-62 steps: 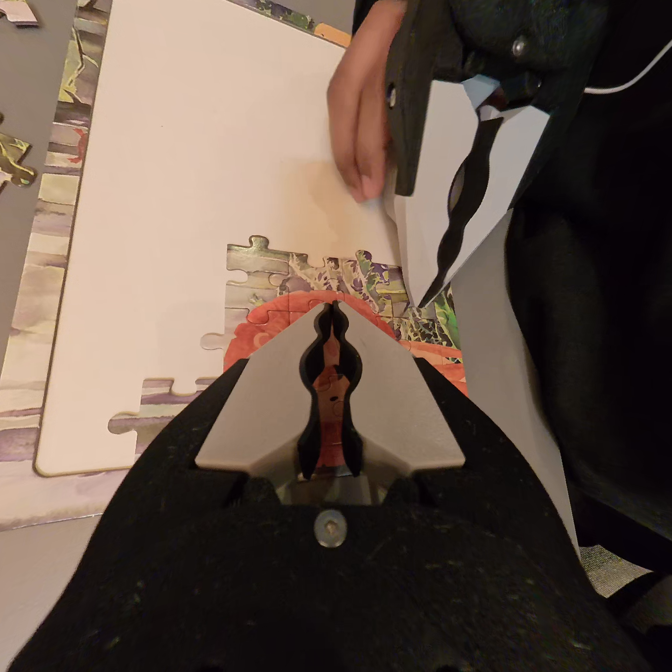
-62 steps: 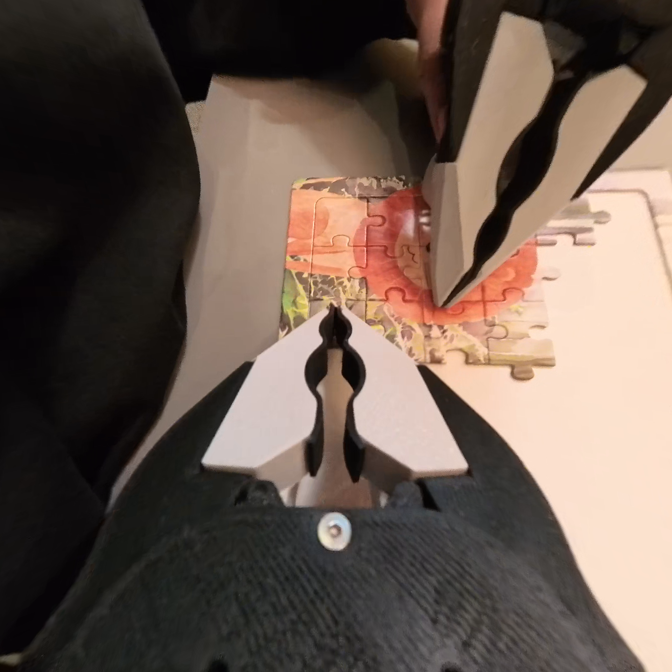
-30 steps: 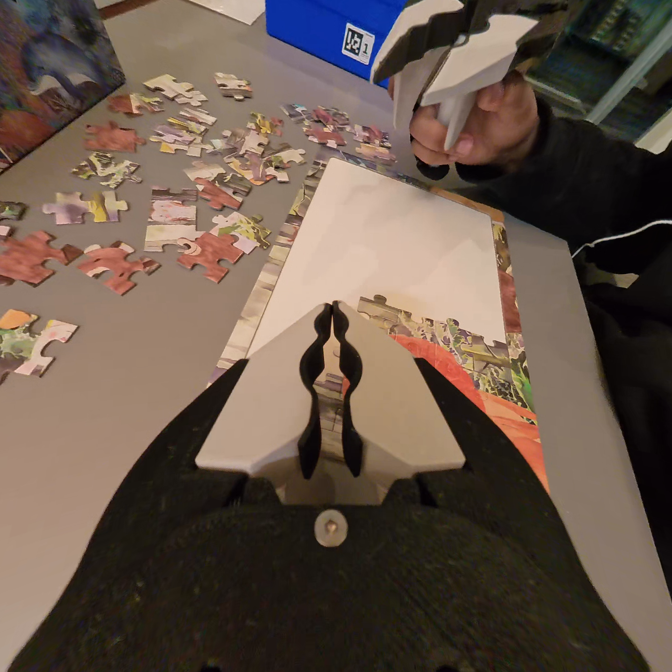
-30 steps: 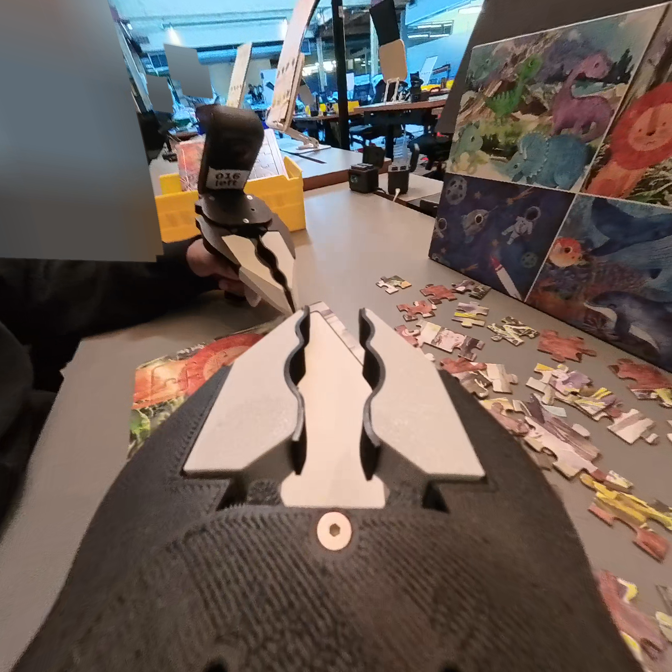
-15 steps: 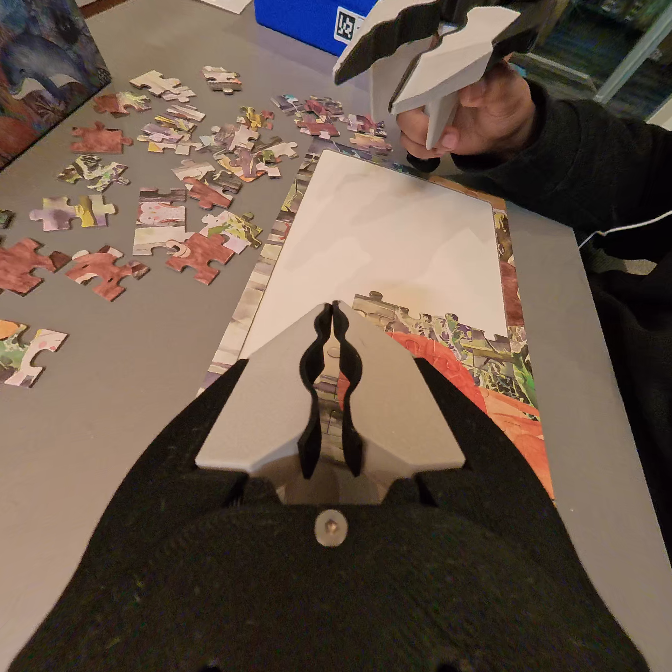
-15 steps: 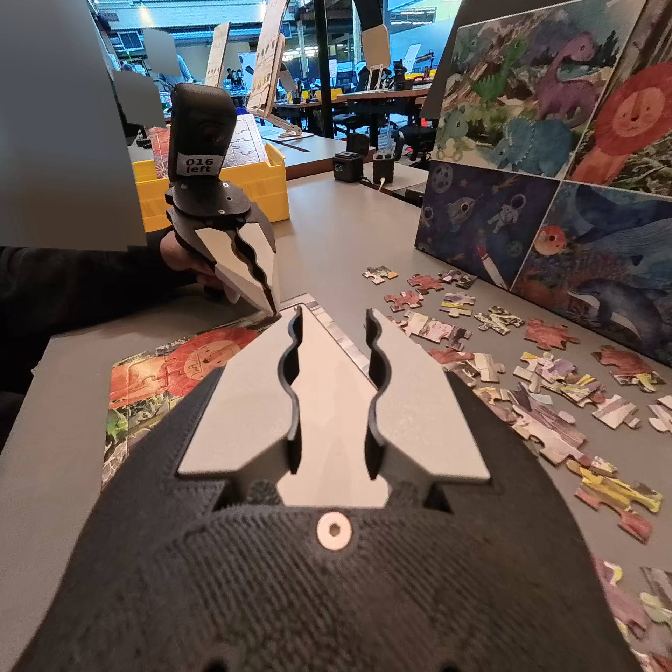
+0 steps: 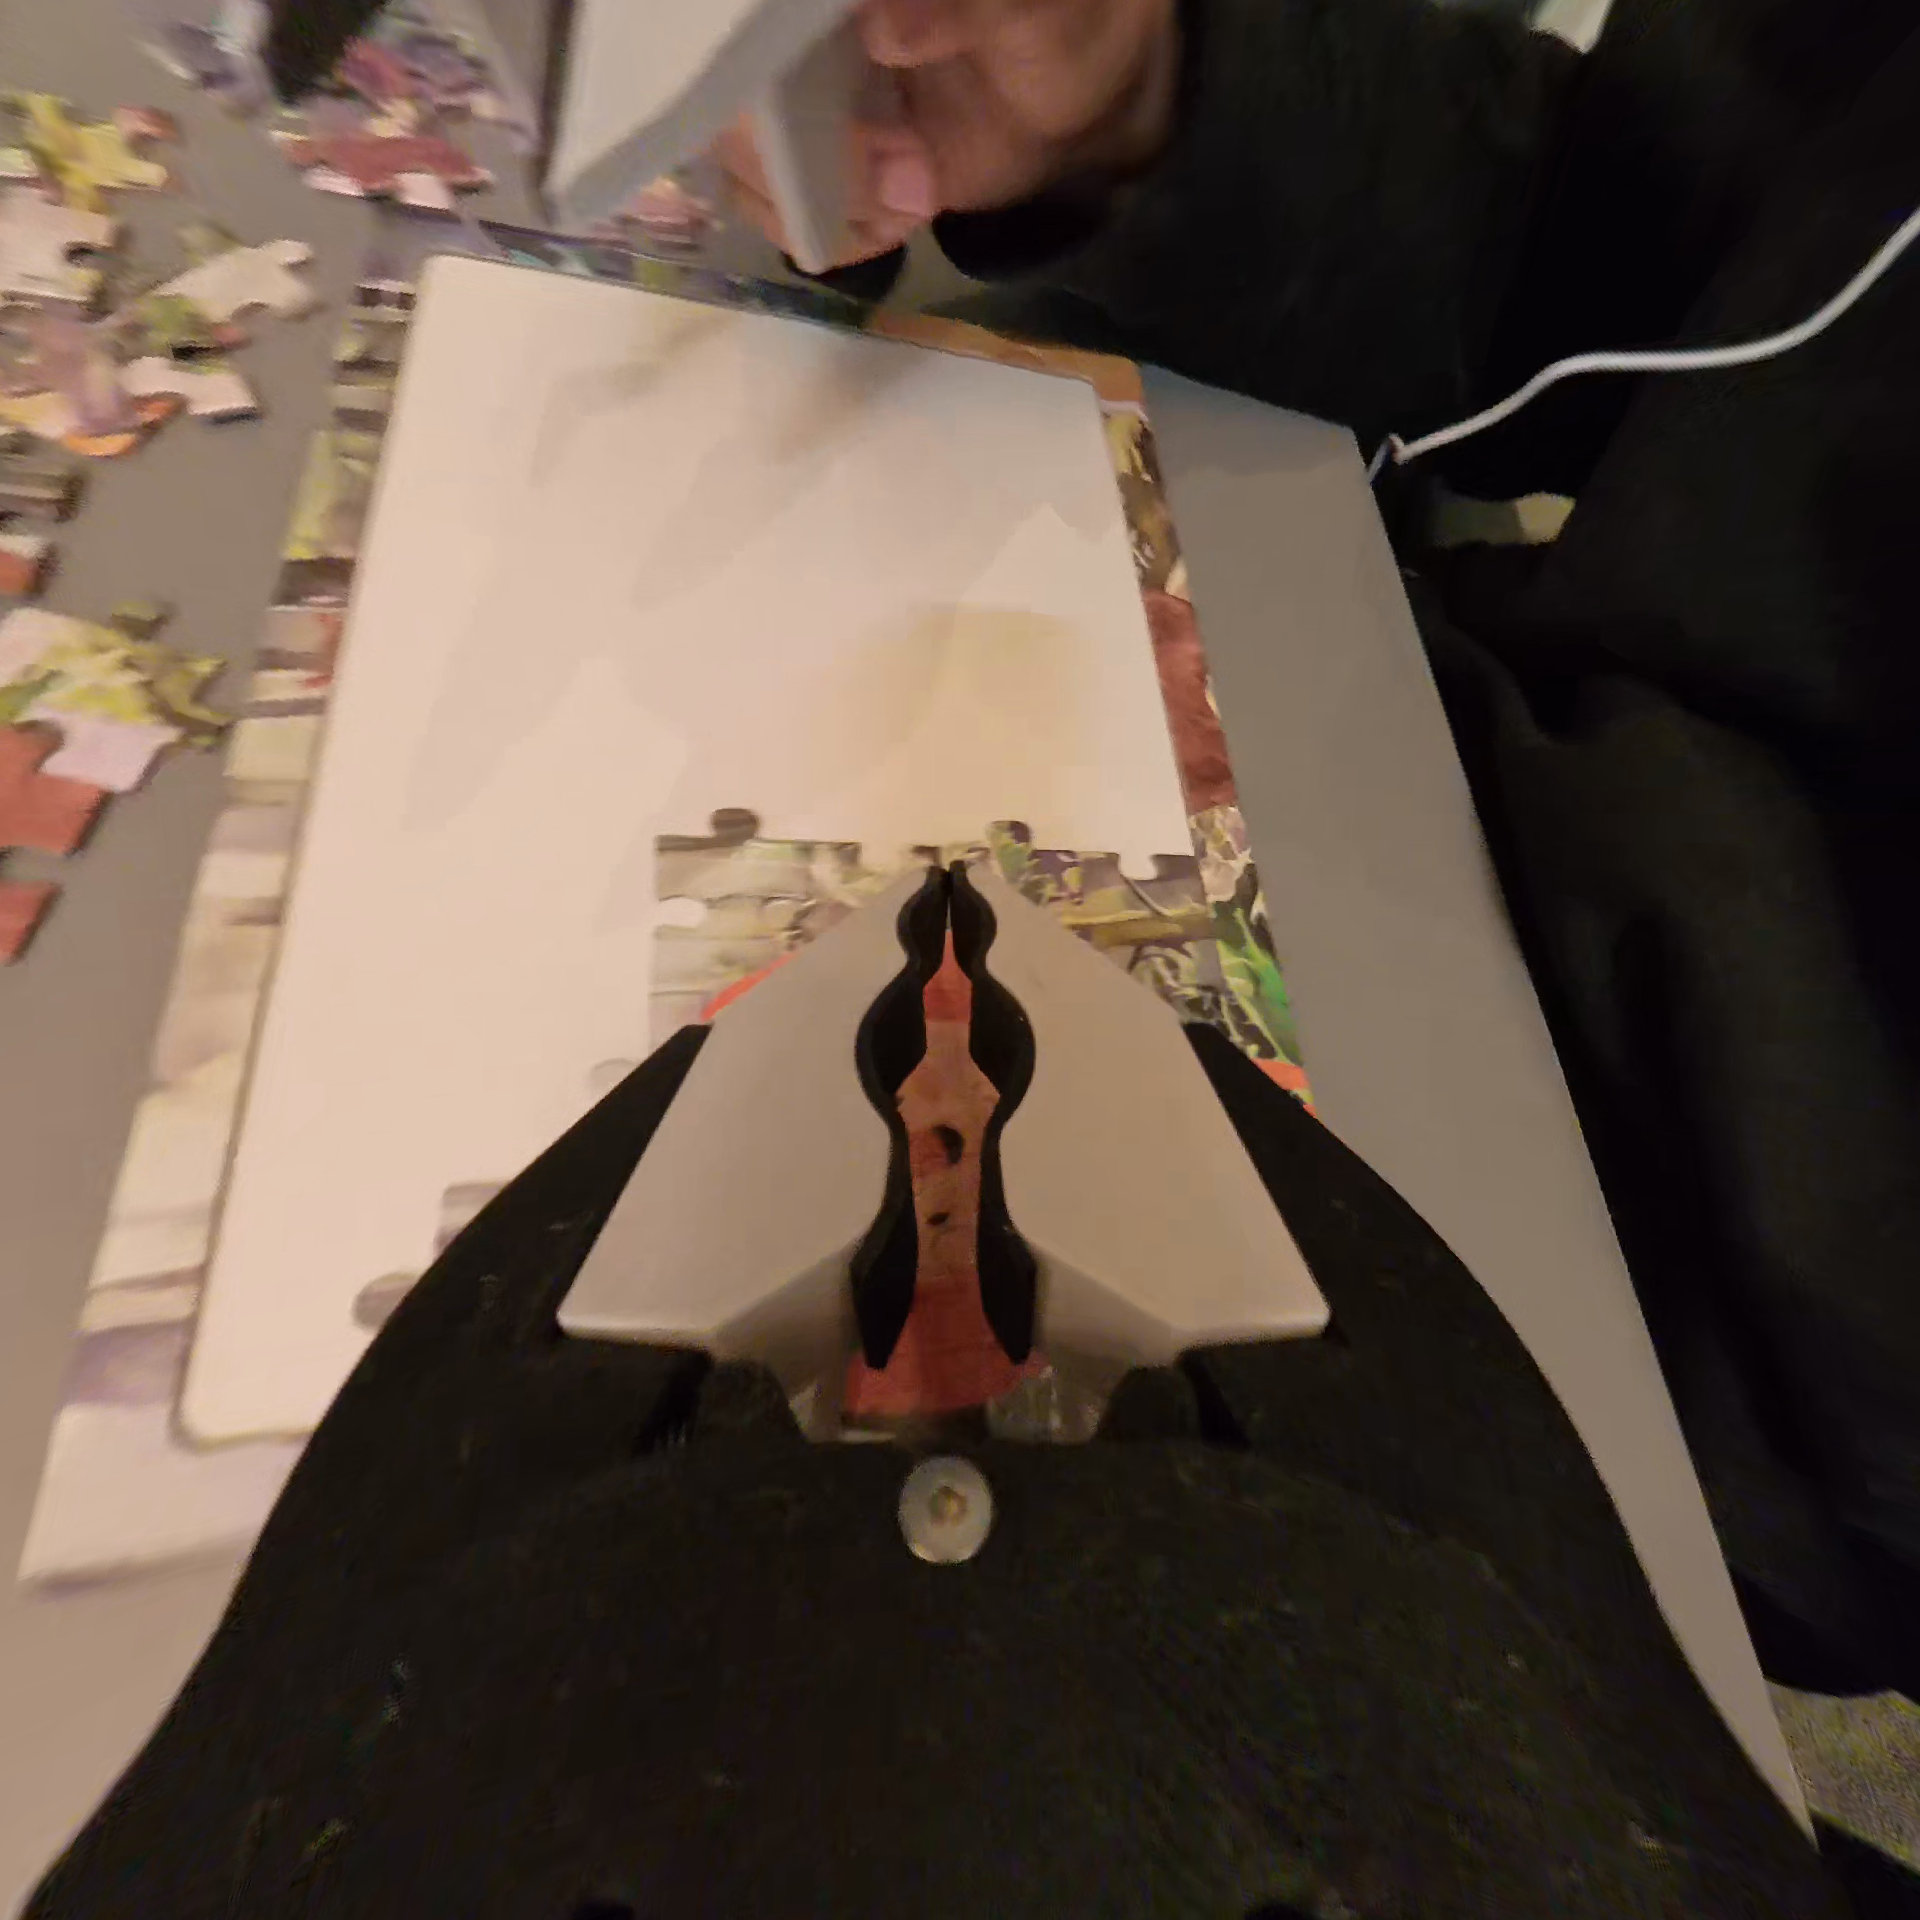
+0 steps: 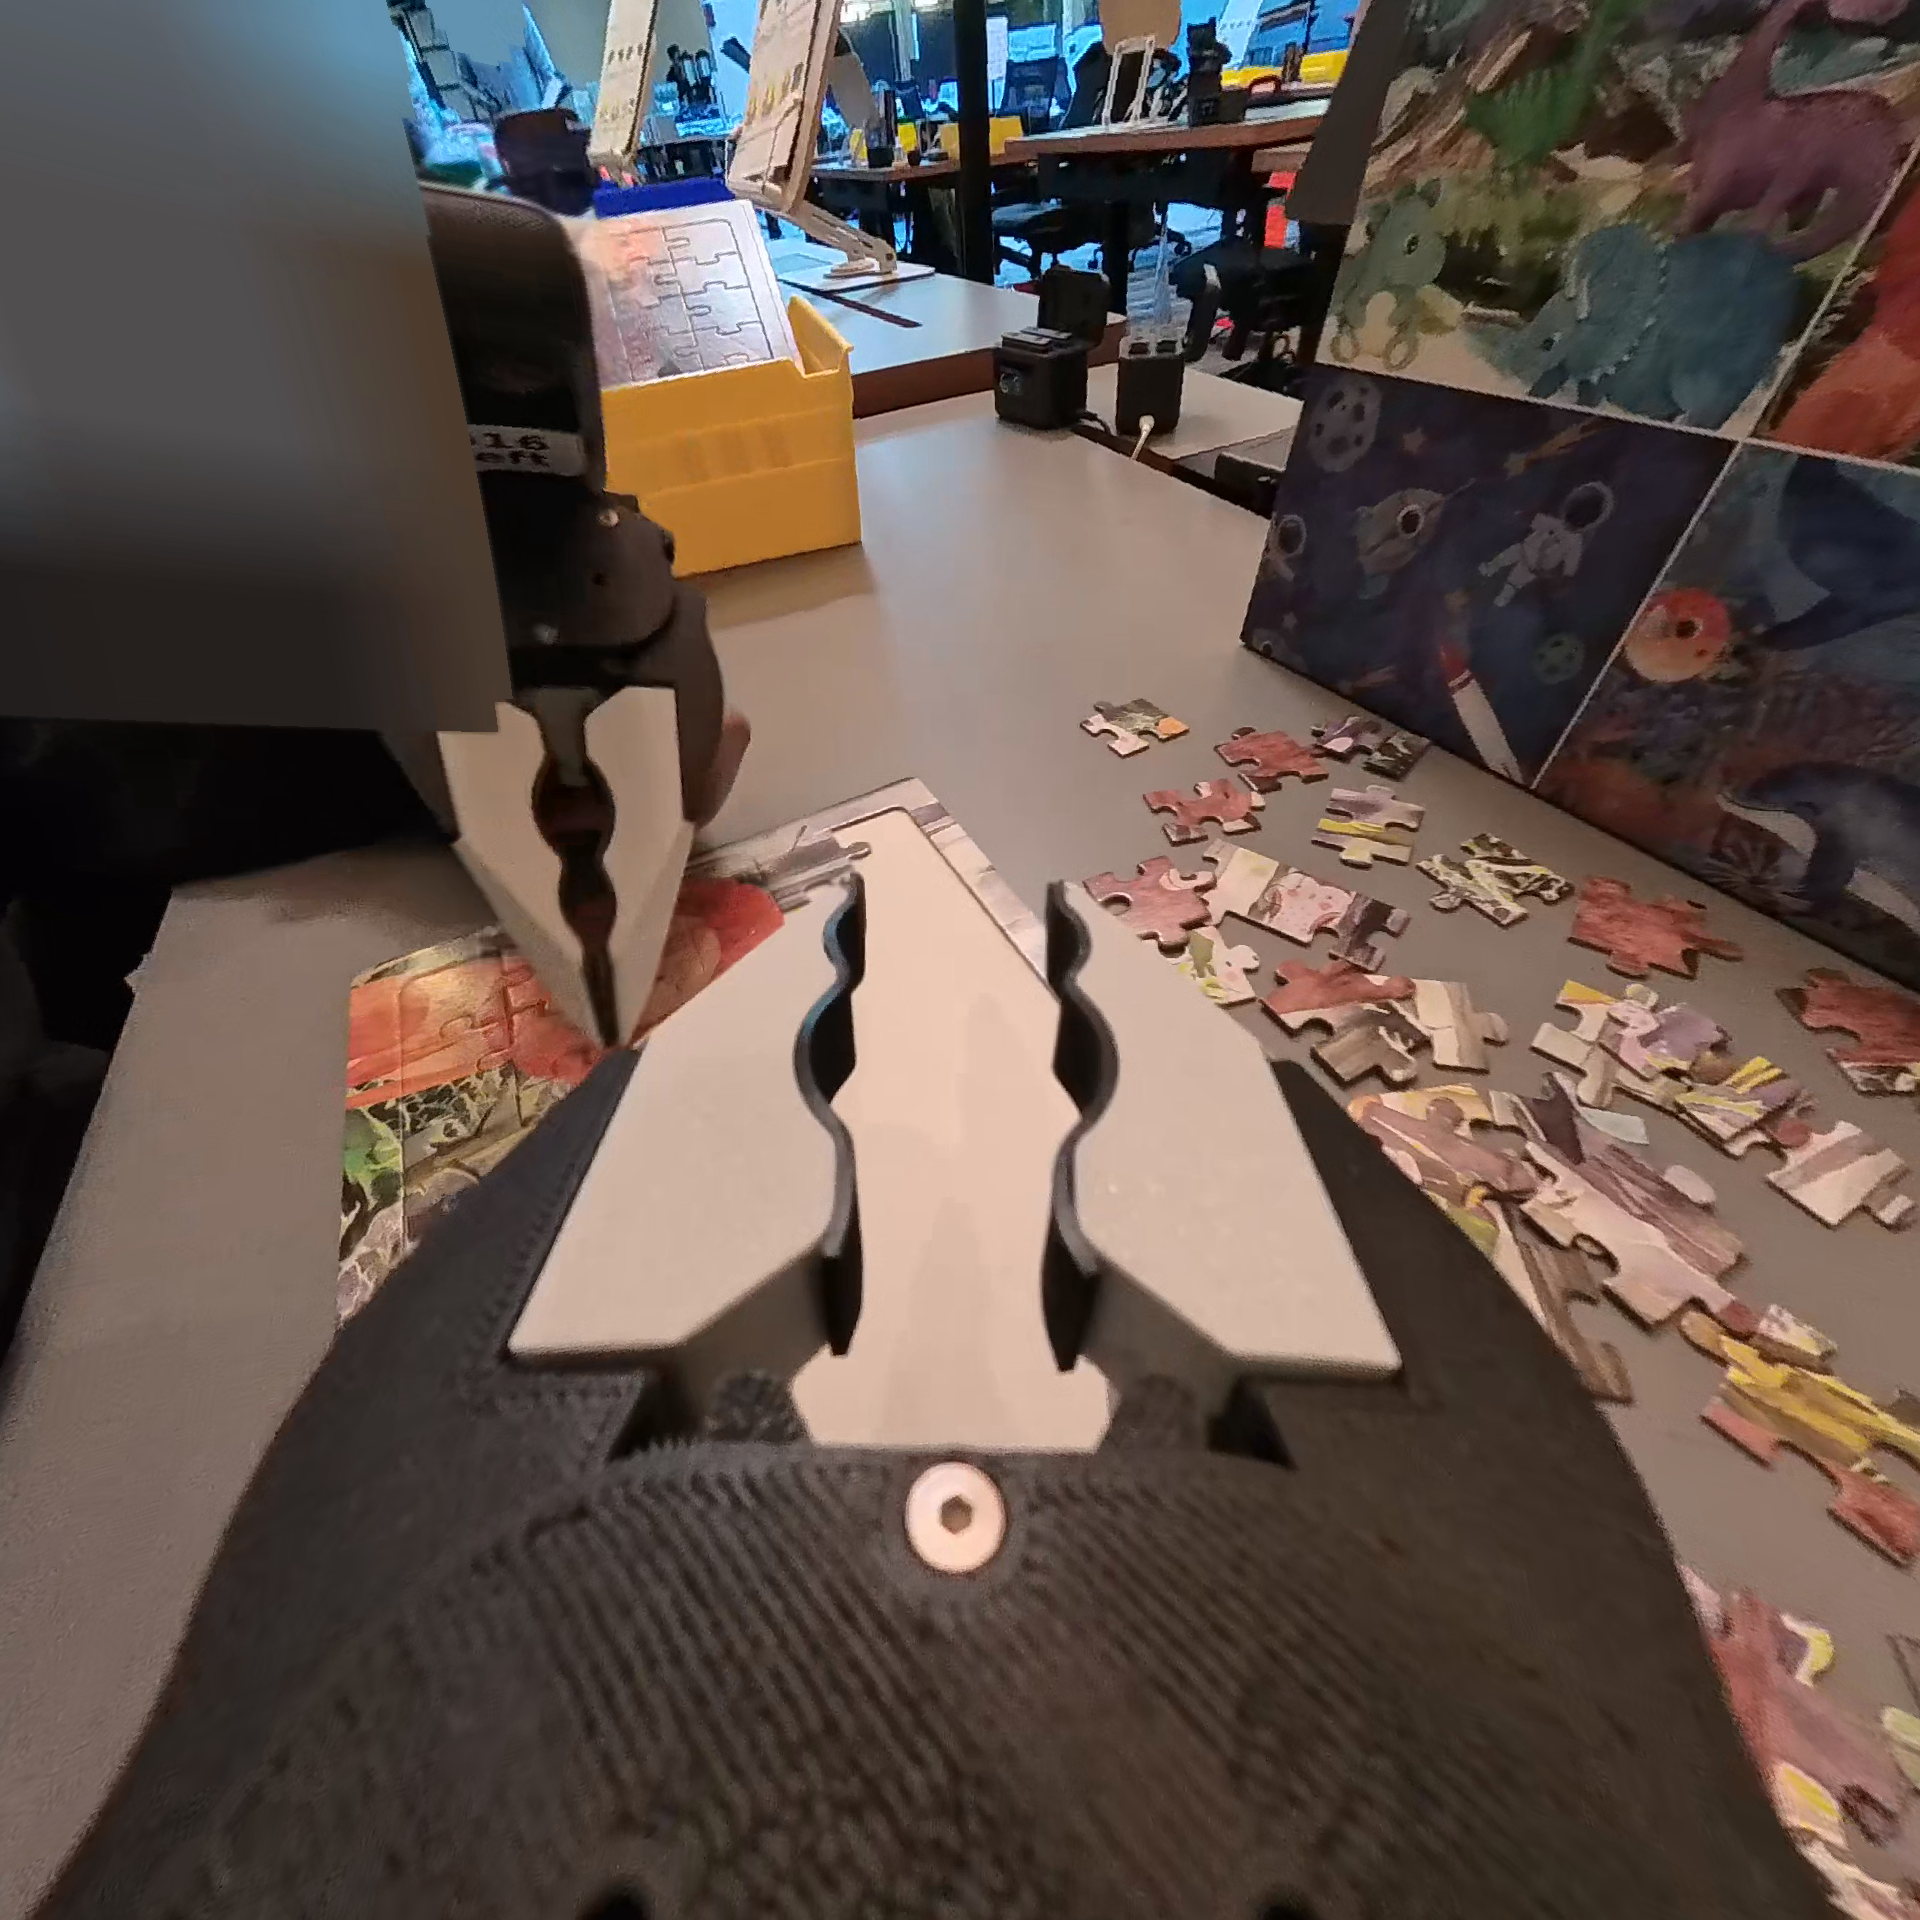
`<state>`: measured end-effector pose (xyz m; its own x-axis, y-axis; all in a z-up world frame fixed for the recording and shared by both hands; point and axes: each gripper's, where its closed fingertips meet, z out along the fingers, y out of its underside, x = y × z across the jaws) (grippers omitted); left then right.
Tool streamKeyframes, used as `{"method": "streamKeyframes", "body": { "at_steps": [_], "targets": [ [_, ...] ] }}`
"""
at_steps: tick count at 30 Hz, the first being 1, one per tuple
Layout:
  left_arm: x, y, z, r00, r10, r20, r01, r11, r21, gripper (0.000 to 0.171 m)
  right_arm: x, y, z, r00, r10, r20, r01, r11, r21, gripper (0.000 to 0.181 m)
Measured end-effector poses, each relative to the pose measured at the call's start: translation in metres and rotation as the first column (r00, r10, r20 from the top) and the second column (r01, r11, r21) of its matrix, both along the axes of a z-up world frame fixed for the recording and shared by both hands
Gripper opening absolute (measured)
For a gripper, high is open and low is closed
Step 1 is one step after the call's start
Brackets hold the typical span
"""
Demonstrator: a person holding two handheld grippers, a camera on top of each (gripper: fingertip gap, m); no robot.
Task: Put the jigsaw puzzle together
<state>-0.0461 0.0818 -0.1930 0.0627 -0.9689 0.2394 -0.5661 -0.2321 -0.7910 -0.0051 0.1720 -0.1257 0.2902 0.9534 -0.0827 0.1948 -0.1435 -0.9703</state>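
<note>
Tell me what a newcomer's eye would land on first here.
The orange-red assembled puzzle patch at the near end of the white tray, with the shut left gripper tip down on it. Then the loose pieces scattered beside the tray, past the open right gripper.

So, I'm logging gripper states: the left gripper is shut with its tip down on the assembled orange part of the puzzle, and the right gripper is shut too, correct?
Not quite. The right gripper is open, its grey jaws apart, as the right wrist view shows. The left gripper is indeed shut, tip down on the assembled orange part of the puzzle.
</note>
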Motion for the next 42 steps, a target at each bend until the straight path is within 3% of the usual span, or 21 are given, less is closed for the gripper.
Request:
{"method": "streamKeyframes", "body": {
  "at_steps": [6,15,24,42],
  "targets": [
    [0.007,-0.01,-0.022,0.989,-0.016,-0.147,0.024,0.998,0.053,0.0,-0.004,-0.007,-0.007,0.999,0.031,0.04,-0.031,0.999,0.003,0.039],
    [0.0,0.009,-0.022,0.979,0.109,-0.175,-0.099,0.993,0.061,0.0,-0.018,-0.025,-0.023,0.985,0.087,0.149,-0.096,0.994,0.055,0.051],
    [-0.003,0.011,-0.022,0.975,0.121,-0.185,-0.108,0.991,0.077,0.0,-0.032,-0.036,-0.034,0.975,0.117,0.191,-0.132,0.989,0.066,0.051],
    [-0.003,0.01,-0.021,0.974,0.181,-0.133,-0.196,0.975,-0.105,0.0,-0.03,-0.036,-0.013,0.981,0.024,0.194,-0.052,0.988,0.143,0.044]
  ]
}}
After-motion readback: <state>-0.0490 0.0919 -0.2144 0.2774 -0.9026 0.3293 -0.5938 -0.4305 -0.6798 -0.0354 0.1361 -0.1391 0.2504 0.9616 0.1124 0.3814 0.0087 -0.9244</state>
